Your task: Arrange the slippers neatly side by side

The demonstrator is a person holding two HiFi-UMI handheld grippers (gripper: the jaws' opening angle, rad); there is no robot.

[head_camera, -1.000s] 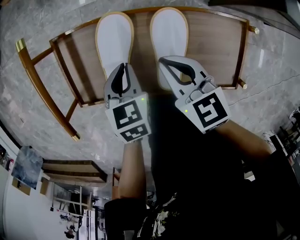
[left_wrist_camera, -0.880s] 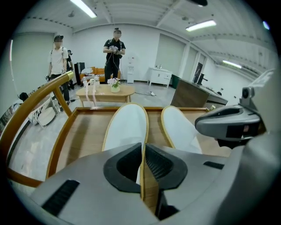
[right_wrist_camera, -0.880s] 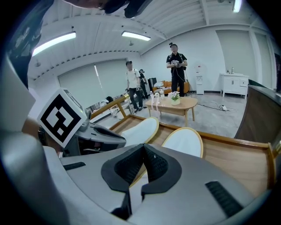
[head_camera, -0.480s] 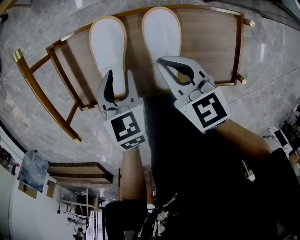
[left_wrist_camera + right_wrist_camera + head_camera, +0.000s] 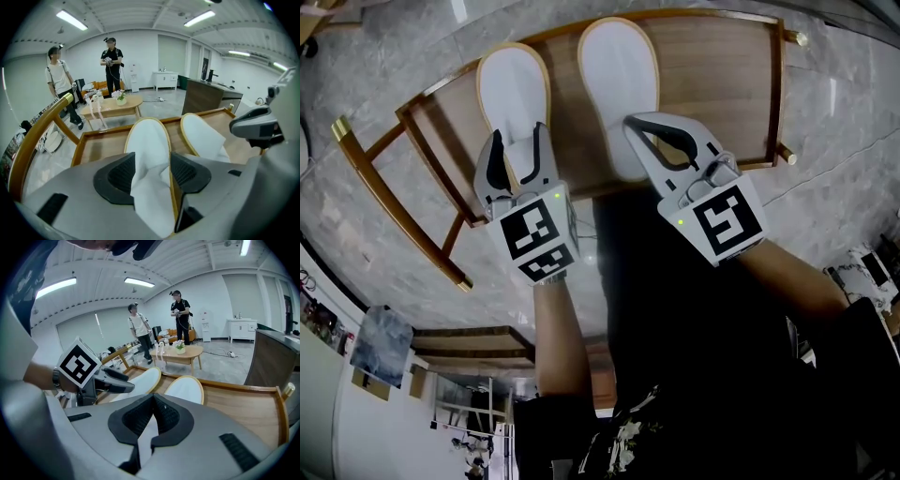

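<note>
At 12 o'clock on the wooden tabletop (image 5: 712,84), the left slipper (image 5: 514,98) and right slipper (image 5: 617,84) lie side by side, toes toward 12. The left tool (image 5: 517,134), its jaws just opened, straddles the left heel without pressing. The right tool (image 5: 634,127) pinches the right heel. Arranging looks nearly done; that release remains.

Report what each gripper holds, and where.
Right gripper: shut on the right slipper, pinching fabric at its near end. Left gripper: nothing; its fingers have just been opening around the left slipper.
</note>
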